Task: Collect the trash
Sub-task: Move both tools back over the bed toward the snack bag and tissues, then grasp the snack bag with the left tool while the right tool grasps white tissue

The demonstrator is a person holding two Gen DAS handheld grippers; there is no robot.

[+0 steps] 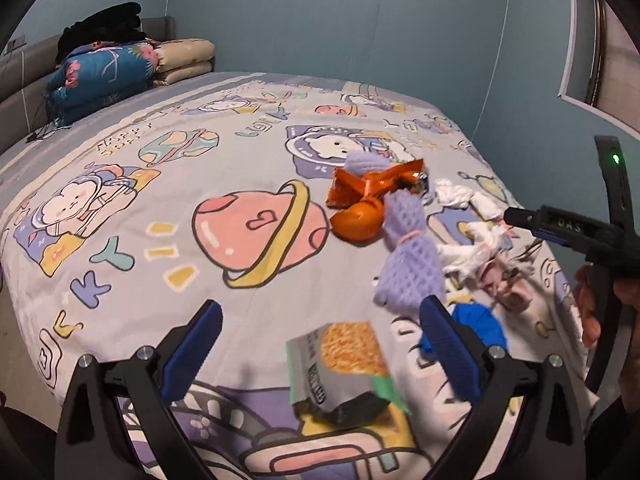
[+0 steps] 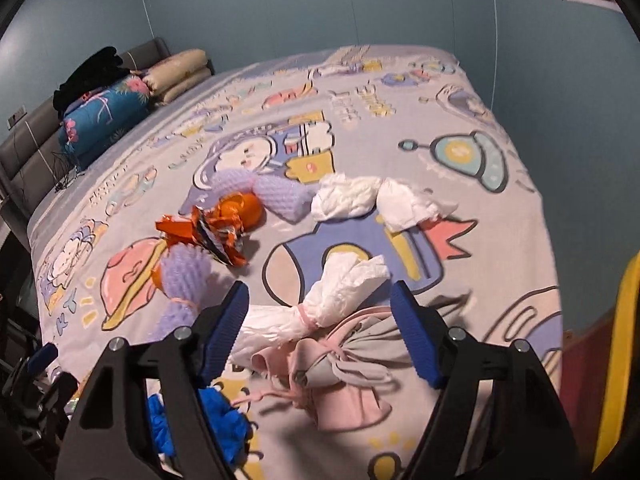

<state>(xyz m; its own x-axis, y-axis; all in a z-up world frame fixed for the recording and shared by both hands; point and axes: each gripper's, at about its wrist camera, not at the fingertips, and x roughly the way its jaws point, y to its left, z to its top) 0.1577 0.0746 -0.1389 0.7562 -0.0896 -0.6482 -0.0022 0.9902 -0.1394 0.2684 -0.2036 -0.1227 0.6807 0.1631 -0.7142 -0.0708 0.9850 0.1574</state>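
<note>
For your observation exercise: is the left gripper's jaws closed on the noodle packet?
No: the noodle packet lies on the bedsheet between wide-open jaws.

In the left wrist view the noodle packet (image 1: 344, 364) is motion-blurred, so its printing cannot be read, and the blue crumpled item (image 1: 480, 326) sits partly hidden behind the left gripper's right finger. The right gripper (image 1: 510, 216) shows only from the side, its jaws unreadable there. In the right wrist view the purple foam net (image 2: 182, 288) runs behind a finger, and the pink and grey bundle (image 2: 340, 372), possibly cloth, is too soft-edged to identify.
</note>
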